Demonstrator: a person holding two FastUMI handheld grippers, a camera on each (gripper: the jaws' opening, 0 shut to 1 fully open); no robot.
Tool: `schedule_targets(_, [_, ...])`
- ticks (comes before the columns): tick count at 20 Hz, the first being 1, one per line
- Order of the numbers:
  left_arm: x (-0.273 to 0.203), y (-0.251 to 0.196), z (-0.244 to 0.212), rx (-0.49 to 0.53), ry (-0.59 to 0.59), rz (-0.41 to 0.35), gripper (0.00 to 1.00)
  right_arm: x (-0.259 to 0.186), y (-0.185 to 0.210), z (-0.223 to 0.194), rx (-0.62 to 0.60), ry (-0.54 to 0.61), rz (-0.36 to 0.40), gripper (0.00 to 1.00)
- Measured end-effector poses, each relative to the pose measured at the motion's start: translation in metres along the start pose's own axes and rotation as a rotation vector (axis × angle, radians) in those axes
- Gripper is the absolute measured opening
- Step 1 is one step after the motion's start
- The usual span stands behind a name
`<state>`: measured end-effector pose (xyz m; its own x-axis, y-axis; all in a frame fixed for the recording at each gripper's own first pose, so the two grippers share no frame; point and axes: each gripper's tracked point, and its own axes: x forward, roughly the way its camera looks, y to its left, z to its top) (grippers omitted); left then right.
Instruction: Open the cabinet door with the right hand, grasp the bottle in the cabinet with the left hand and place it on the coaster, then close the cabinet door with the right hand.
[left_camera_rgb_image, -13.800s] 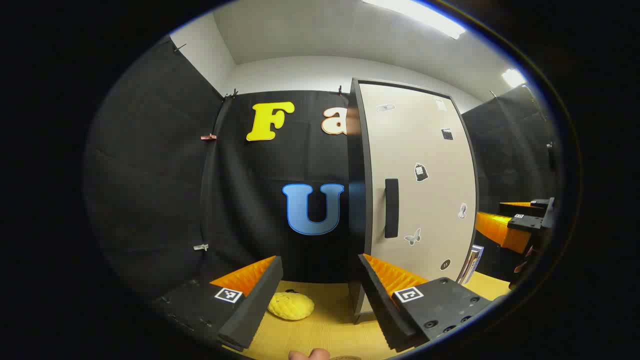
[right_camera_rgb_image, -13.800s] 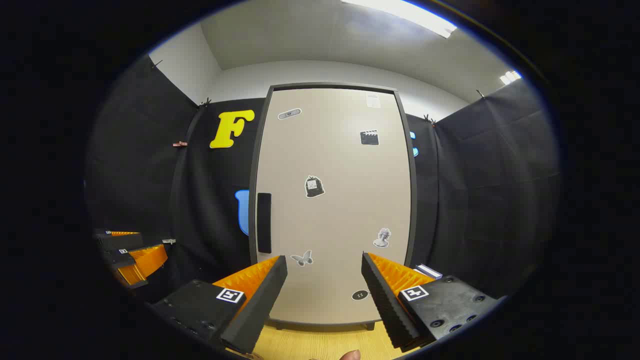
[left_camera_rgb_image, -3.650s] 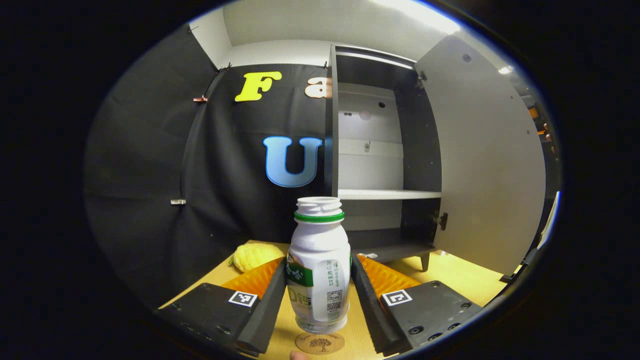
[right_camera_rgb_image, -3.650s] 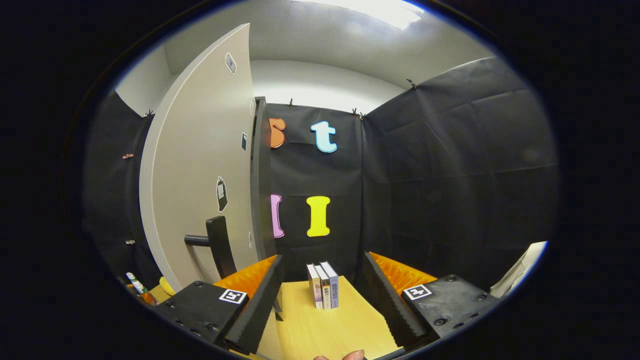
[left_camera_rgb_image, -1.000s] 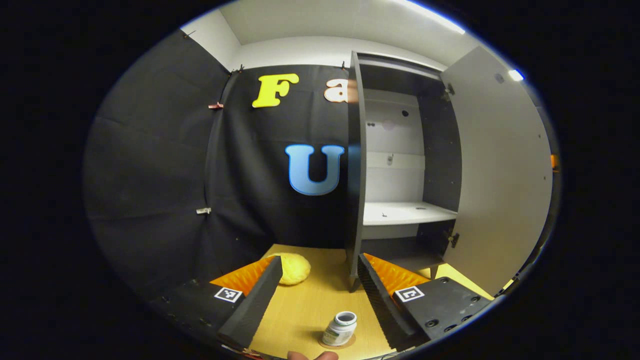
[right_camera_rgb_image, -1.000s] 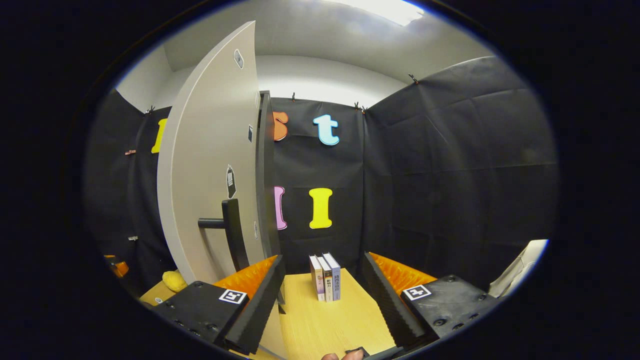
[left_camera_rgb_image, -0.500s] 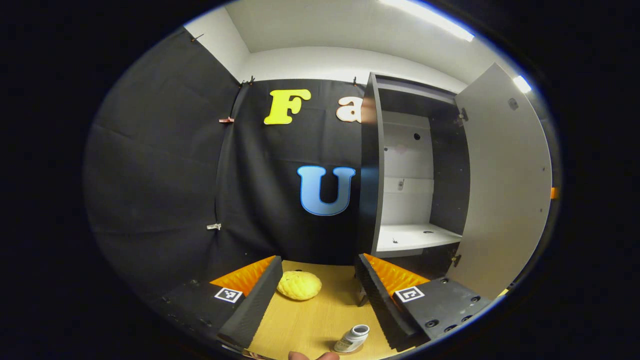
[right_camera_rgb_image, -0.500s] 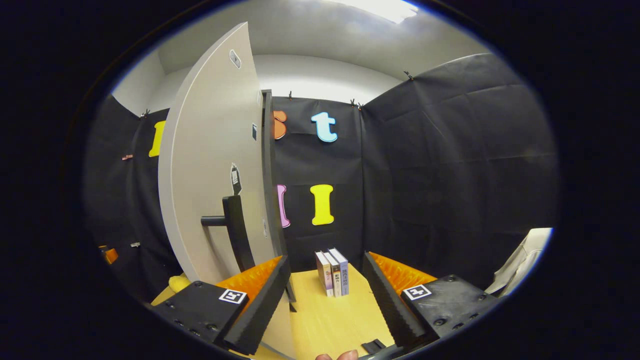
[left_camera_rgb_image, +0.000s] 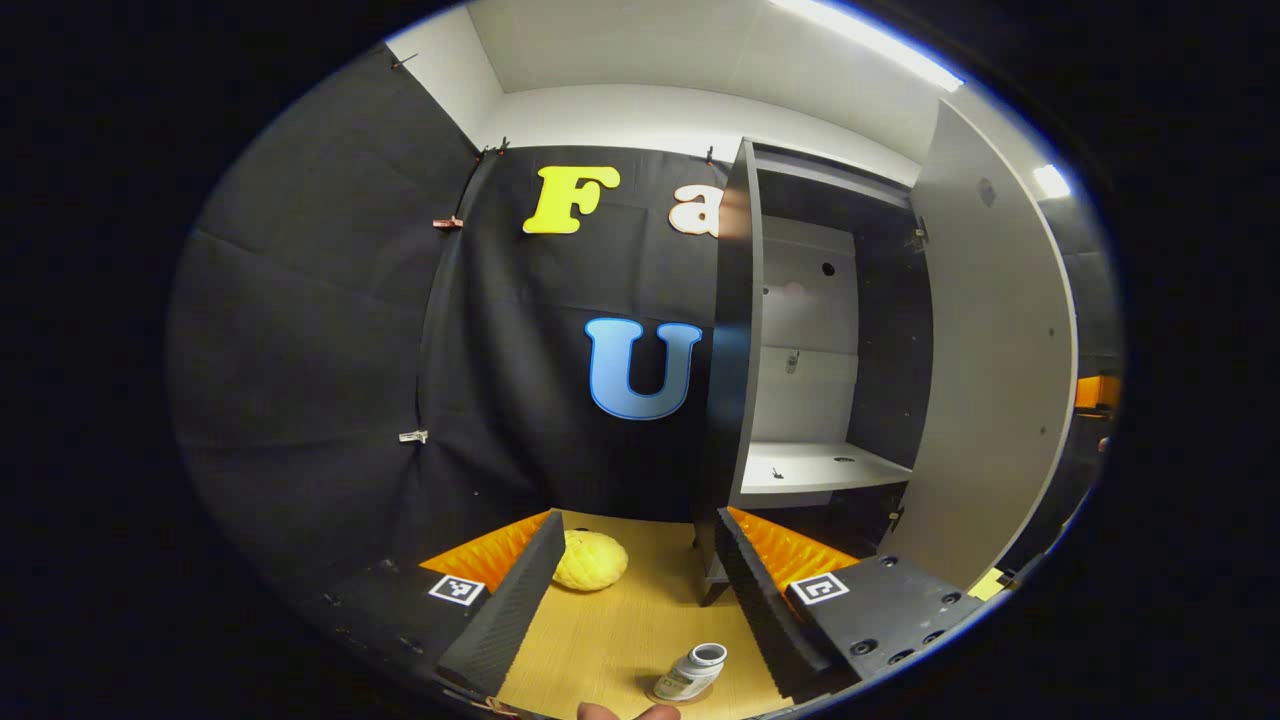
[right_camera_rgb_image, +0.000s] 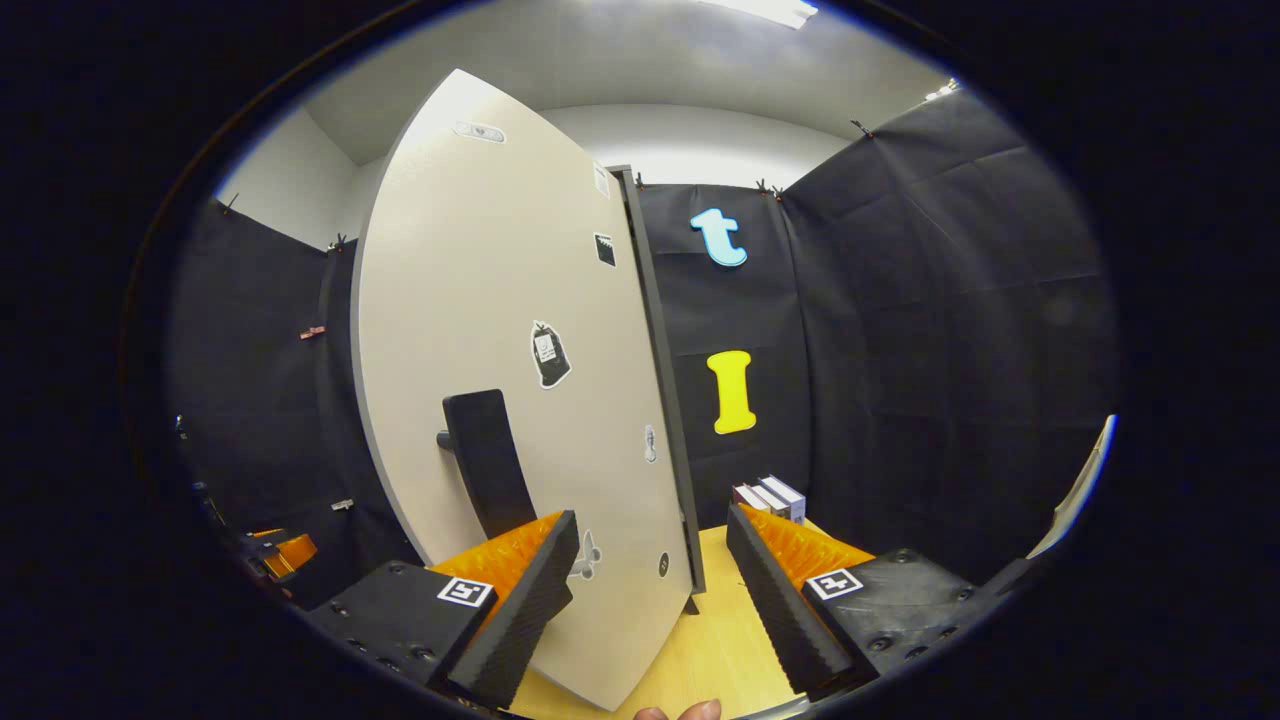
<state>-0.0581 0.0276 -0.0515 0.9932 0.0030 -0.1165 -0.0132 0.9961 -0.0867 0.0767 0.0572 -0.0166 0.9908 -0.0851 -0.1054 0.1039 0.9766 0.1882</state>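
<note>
In the left gripper view we see the bottle (left_camera_rgb_image: 693, 672) low between our spread fingers, nearer the right finger (left_camera_rgb_image: 765, 610) than the left one; the left gripper (left_camera_rgb_image: 630, 600) is released and holds nothing. The bottle stands upright on the round coaster (left_camera_rgb_image: 668, 694) near the front edge of the wooden worktop (left_camera_rgb_image: 620, 630), its long axis vertical and its open mouth up. A yellow bun-shaped toy (left_camera_rgb_image: 590, 560) lies toward the back edge, just past the left finger tip. The cabinet (left_camera_rgb_image: 800, 340) stands at the back right of the worktop, its white shelf (left_camera_rgb_image: 810, 466) bare, and the cabinet door (left_camera_rgb_image: 1000, 370) hangs partly open at its right. In the right gripper view we see the right gripper (right_camera_rgb_image: 650, 590) with its fingers apart and gripping nothing, the left fingertip (right_camera_rgb_image: 545, 580) close against the door's outer face, below the black handle (right_camera_rgb_image: 485, 460); we cannot tell whether it touches. A few upright books (right_camera_rgb_image: 770, 495) stand by the back edge, beyond the door. Black cloth walls close the booth under a white ceiling.
</note>
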Motion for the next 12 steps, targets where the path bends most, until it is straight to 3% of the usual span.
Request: schedule_targets(12, [0.007,0.006,-0.010,-0.022,0.028,-0.008,0.95,0.037,0.096,-0.022,-0.036,0.041,0.144,0.98])
